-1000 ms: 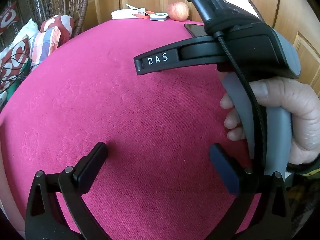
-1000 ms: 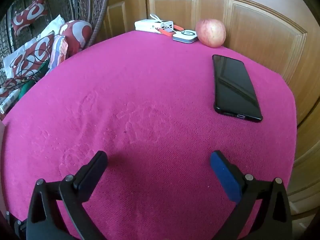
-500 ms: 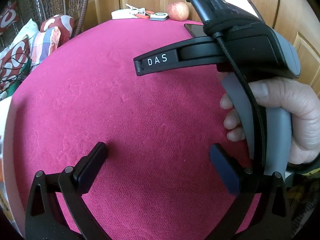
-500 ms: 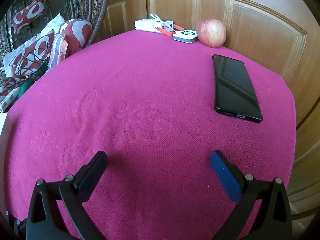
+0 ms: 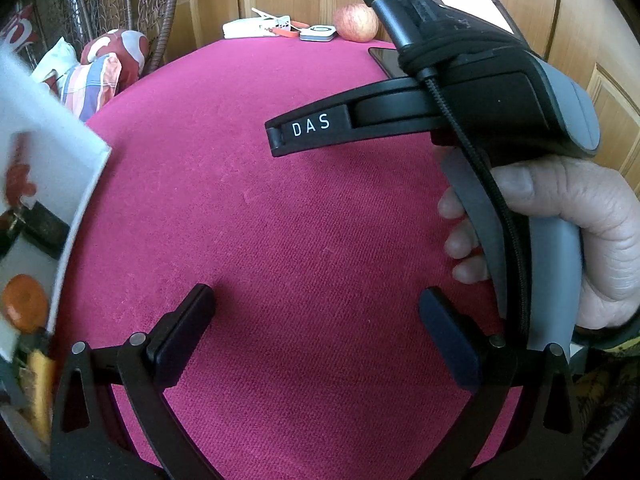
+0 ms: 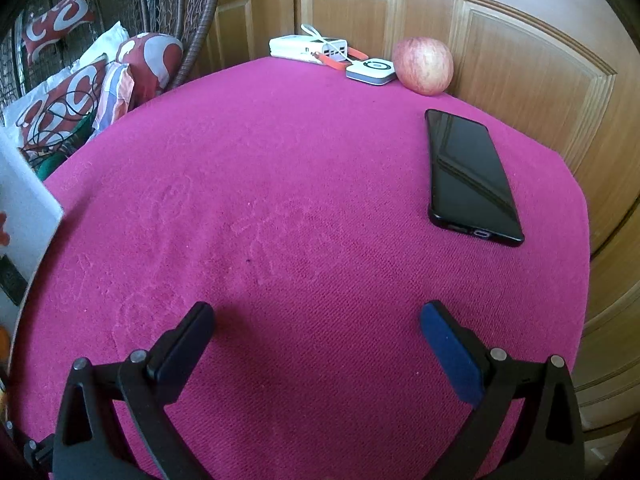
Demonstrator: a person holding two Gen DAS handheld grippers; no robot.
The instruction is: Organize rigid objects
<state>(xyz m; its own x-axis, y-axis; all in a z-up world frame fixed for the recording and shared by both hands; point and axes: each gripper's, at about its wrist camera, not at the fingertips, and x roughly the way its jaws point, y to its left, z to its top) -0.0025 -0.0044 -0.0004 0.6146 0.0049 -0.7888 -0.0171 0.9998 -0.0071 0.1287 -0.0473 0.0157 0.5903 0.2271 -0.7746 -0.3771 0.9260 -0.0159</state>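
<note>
Magenta tablecloth [image 6: 304, 200], glossy black phone [image 6: 468, 176]

1. Bright, even daylight fills both views.
2. The phone [image 6: 470, 176] screen carries pale glare streaks.
3. Soft shadows lie on the magenta tablecloth [image 6: 300, 200] just under the right gripper [image 6: 316, 320] fingertips.
4. Left of the tablecloth, a white box [image 5: 36, 184] is motion-blurred.
5. Fisheye bending curves the wooden door [image 6: 520, 60] panels; corners go black.

Magenta cloth covers the tabletop [image 6: 304, 184]. Wooden panelled doors [image 6: 520, 60] stand behind it. Red-and-white patterned cushions [image 6: 76, 92] lie beside a wicker chair [image 6: 188, 12] at left.
</note>
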